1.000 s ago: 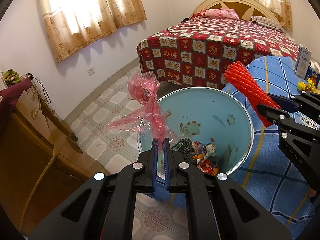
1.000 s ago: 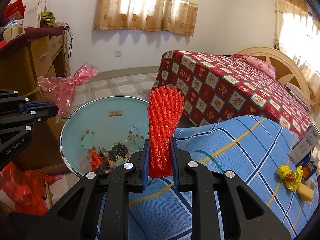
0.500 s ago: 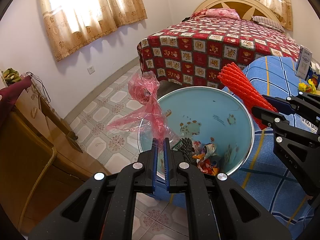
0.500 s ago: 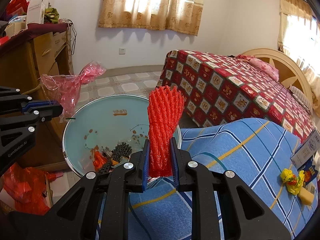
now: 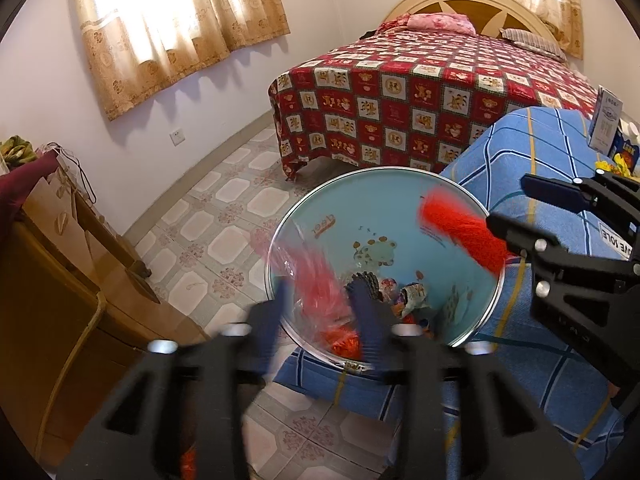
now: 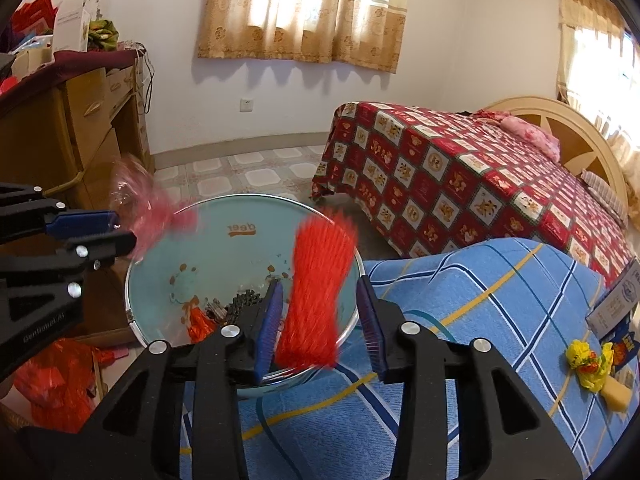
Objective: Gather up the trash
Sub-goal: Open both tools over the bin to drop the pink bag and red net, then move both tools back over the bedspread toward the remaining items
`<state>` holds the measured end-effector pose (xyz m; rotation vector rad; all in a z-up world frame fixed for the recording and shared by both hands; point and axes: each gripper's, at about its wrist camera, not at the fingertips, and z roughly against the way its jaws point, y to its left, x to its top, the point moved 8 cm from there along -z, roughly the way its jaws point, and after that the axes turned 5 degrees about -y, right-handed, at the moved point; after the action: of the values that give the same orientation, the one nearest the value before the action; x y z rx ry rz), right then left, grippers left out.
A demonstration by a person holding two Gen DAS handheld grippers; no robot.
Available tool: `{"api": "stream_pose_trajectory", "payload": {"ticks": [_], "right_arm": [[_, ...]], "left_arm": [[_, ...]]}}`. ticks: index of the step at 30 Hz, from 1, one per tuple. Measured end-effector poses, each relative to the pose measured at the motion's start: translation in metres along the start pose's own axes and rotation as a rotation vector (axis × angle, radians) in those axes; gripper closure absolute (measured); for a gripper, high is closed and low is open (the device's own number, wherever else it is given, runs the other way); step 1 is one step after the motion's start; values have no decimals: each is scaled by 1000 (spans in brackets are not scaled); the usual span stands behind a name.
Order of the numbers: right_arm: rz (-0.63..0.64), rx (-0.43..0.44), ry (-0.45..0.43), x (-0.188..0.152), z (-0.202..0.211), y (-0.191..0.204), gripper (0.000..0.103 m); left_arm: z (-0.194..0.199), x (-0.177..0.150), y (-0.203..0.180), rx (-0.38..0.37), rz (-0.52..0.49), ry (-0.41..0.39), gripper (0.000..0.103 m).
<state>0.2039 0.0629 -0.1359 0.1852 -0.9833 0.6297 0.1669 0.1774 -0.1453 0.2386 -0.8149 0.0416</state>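
Observation:
A light blue trash bin (image 5: 400,216) with several scraps at its bottom stands at the edge of a blue plaid blanket (image 6: 460,304); it also shows in the right wrist view (image 6: 208,248). My left gripper (image 5: 320,312) is open, and a pink plastic bag (image 5: 316,276) falls, blurred, between its fingers into the bin. My right gripper (image 6: 320,316) is open, and a red foam net (image 6: 320,276) drops, blurred, between its fingers over the bin's rim. The net (image 5: 460,232) and the right gripper (image 5: 516,208) also show in the left wrist view.
A bed with a red patterned cover (image 6: 460,168) stands behind the bin. A wooden dresser (image 5: 60,272) is at the left. On the blanket lie a yellow wrapper (image 6: 588,364) and a box (image 6: 616,300). Red bags (image 6: 60,384) lie on the tiled floor.
Both grippers have opened. The pink bag has left the left gripper and the red foam net the right one; both are dropping toward the bin. The right gripper moved closer over the bin.

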Motion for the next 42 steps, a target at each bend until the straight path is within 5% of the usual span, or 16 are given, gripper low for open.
{"api": "stream_pose_trajectory", "payload": {"ticks": [2, 18, 31, 42], "right_arm": [[-11, -3, -7, 0, 2, -4, 45], [-131, -124, 4, -41, 56, -87, 31], [-429, -418, 90, -141, 136, -245, 31], [-607, -585, 99, -201, 187, -347, 31]], "left_arm": [[1, 0, -1, 5, -5, -7, 49], [-1, 9, -28, -23, -22, -8, 37], [-13, 48, -182, -176, -154, -2, 37], [-17, 86, -316, -307, -251, -11, 37]]}}
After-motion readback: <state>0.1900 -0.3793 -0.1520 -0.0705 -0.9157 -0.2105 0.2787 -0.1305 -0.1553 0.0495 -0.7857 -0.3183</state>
